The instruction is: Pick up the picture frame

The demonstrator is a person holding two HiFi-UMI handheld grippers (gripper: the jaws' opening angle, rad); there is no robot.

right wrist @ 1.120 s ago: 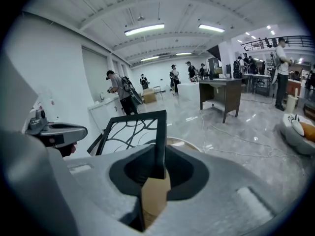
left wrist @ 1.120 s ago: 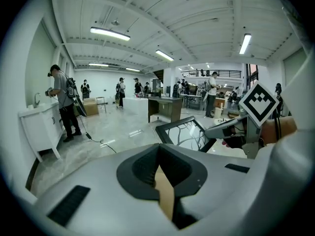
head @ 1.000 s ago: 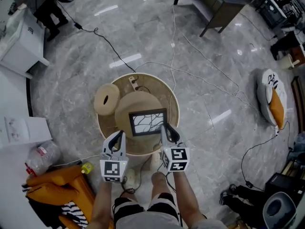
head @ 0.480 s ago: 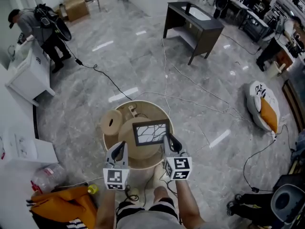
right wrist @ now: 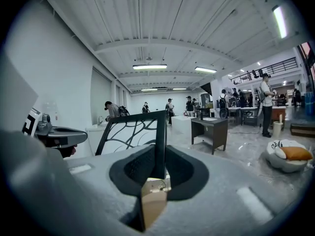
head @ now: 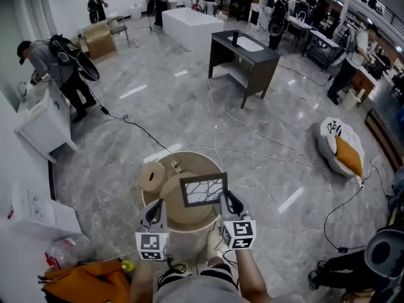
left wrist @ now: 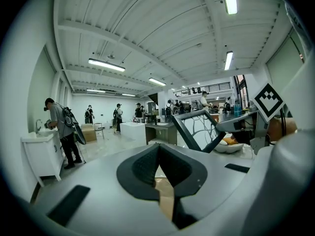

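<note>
Both of your grippers have risen since the earlier frames, and the frame (head: 203, 191) has gone up with them, so it now hangs clear above the round bench (head: 201, 157) instead of lying on the tan dome there. Your right gripper (head: 228, 201) has its jaws pinching the frame's right-hand edge near the lower corner; in the right gripper view the dark edge (right wrist: 160, 141) stands upright between the two pads, with the rest of the frame spreading to the left of them. Your left gripper (head: 155, 212) holds nothing: its jaws are pressed together at the tips, and it hovers beside the frame's left side without touching it. From the left gripper view you see the frame (left wrist: 199, 130) tilted, well off to the right. The frame has a dark border round a white panel with black branching lines, and no words on it. Each gripper's cube (head: 151, 245) shows a black-and-white square marker, not lettering. On the floor to your right a white cushion (head: 341, 145) carries black marks too small to read.
</note>
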